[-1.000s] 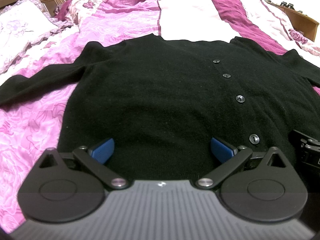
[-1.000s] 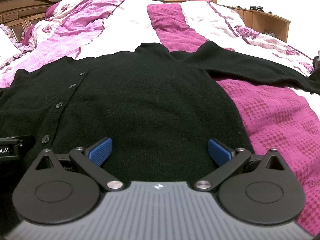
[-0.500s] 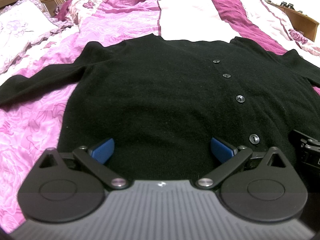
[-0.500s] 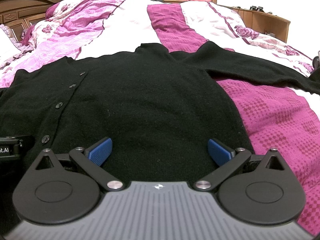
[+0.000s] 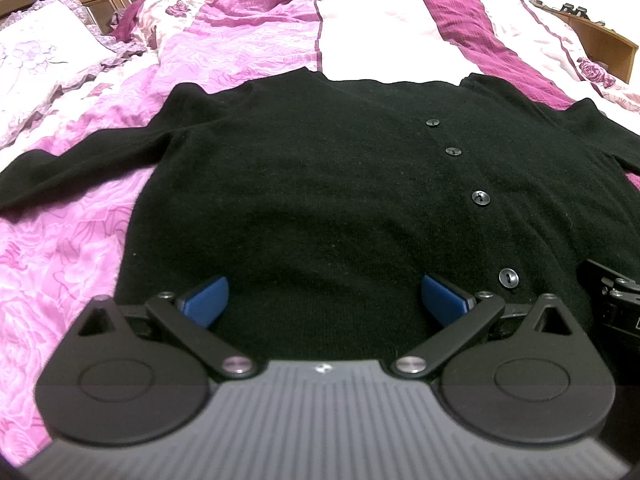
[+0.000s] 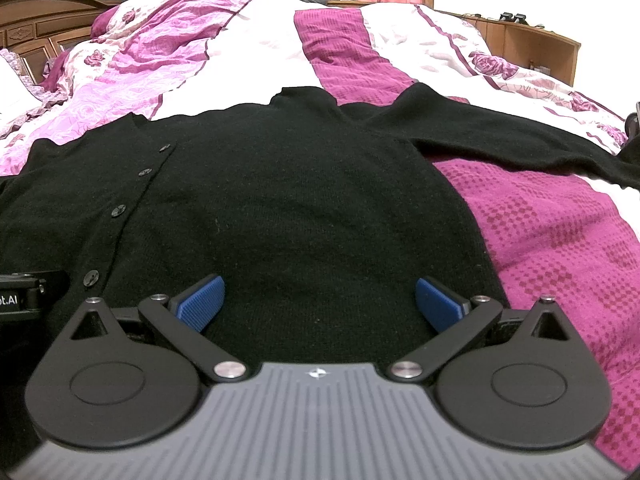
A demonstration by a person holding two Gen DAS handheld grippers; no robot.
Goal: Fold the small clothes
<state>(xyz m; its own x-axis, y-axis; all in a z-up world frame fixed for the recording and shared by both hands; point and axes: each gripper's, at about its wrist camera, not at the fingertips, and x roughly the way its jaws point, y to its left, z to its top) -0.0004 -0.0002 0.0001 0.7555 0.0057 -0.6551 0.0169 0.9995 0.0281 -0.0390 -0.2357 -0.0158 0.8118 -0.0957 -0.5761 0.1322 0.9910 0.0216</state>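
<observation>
Lying flat on a bed, a black buttoned cardigan [image 5: 320, 208] is spread face up over a pink, white and magenta floral bedspread [image 5: 248, 32], with both sleeves stretched out to the sides. Its hem is nearest the cameras and its neckline farthest, so the long axis of the body runs straight away from both tools.

The left claw [image 5: 324, 300] sits low at the hem with its blue-padded fingers [image 5: 206, 300] spread wide apart, holding nothing; black knit fills the gap between them. The right claw [image 6: 318, 300] is just beside it at the same hem, also spread wide and empty. Each claw faces its own half of the cardigan, so neither is clearly nearer. Judging from this, the fold has not begun, and a likely first grasp is the hem edge directly under each claw.

The left wrist view shows the row of buttons [image 5: 480, 198] running away on the right of the picture, the left sleeve [image 5: 72, 168] reaching out over the pink fabric, and a white frilled pillow [image 5: 36, 48] beside a dark wooden headboard. The right wrist view shows the buttons on the left instead, the right sleeve [image 6: 520, 136] lying across the magenta stripe, a wooden cabinet [image 6: 532, 40] past the bed, and pink curtains beyond a heap of dark clothes.
</observation>
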